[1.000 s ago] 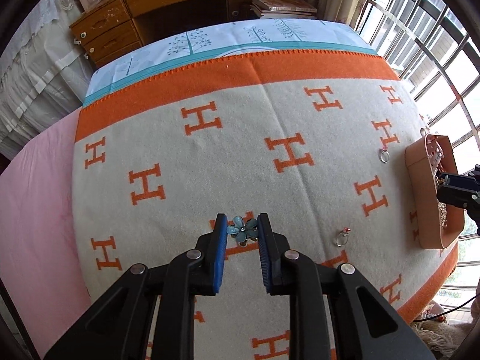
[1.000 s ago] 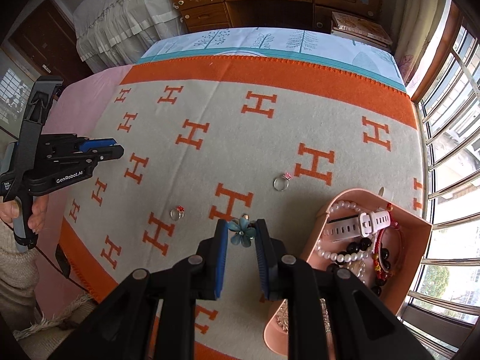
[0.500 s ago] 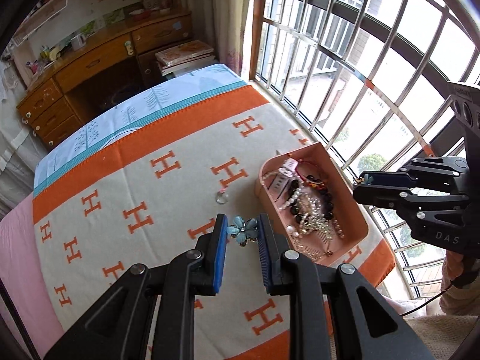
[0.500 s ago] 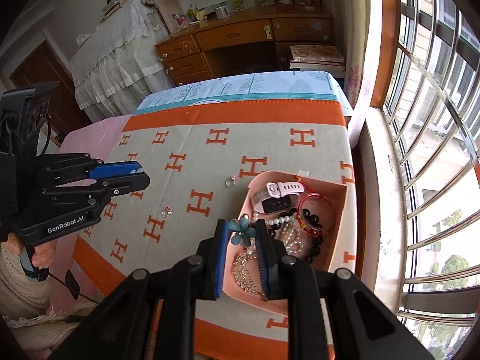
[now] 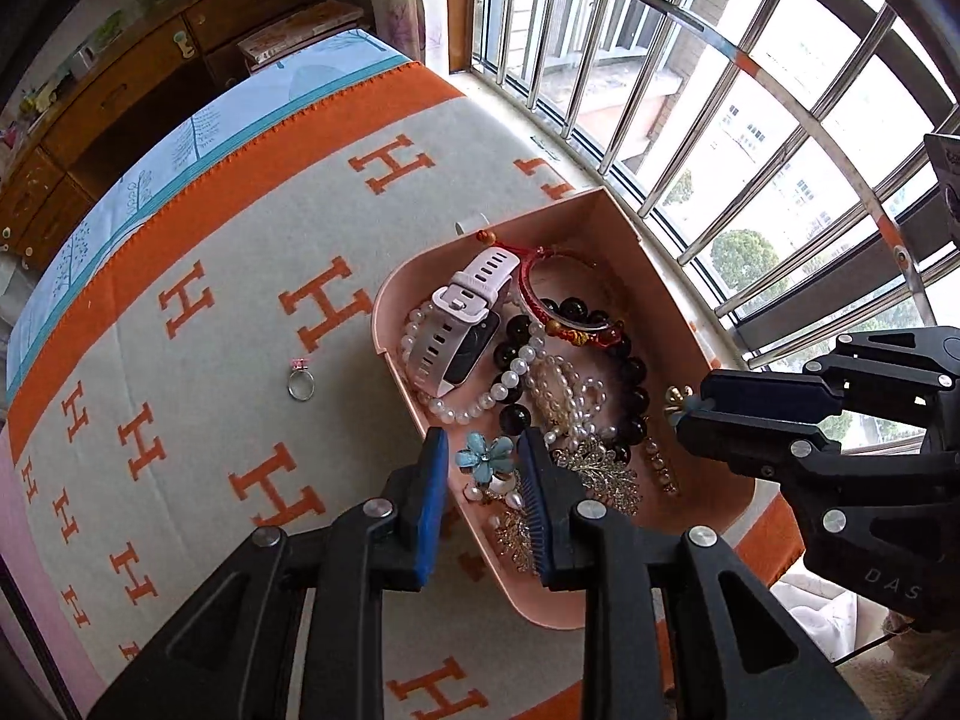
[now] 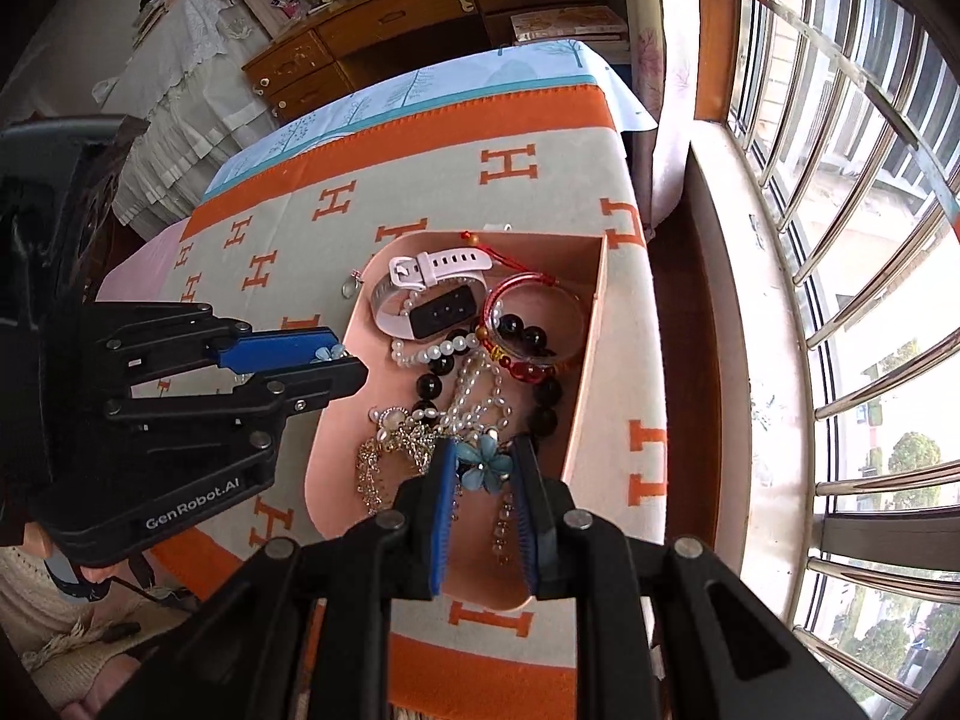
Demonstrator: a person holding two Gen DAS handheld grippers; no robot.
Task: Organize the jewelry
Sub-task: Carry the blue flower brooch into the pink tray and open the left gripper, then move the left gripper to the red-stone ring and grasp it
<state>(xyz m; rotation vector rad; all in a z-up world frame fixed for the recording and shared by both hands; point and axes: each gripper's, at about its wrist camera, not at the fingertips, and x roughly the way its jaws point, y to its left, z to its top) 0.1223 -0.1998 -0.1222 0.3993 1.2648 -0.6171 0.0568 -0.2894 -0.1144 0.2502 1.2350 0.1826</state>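
Observation:
A pink tray (image 5: 624,222) on the orange-and-cream blanket holds a white-strap watch (image 5: 459,324), pearl and black bead strands and a red bracelet (image 5: 558,306). My left gripper (image 5: 483,465) is shut on a blue flower earring (image 5: 485,455) and holds it over the tray's near left rim. My right gripper (image 6: 483,468) is shut on a second blue flower earring (image 6: 482,463) above the tray (image 6: 591,360). Each gripper shows in the other's view: the right one (image 5: 690,411), the left one (image 6: 339,360).
A silver ring with a pink stone (image 5: 300,381) lies on the blanket (image 5: 240,312) left of the tray; another small ring (image 6: 350,287) lies by the tray's far left corner. Barred windows and a sill run along the right. A wooden dresser stands beyond the bed.
Both grippers have swung from the middle of the blanket to the tray at the window side, each still holding its flower earring, and have come lower and closer to the tray.

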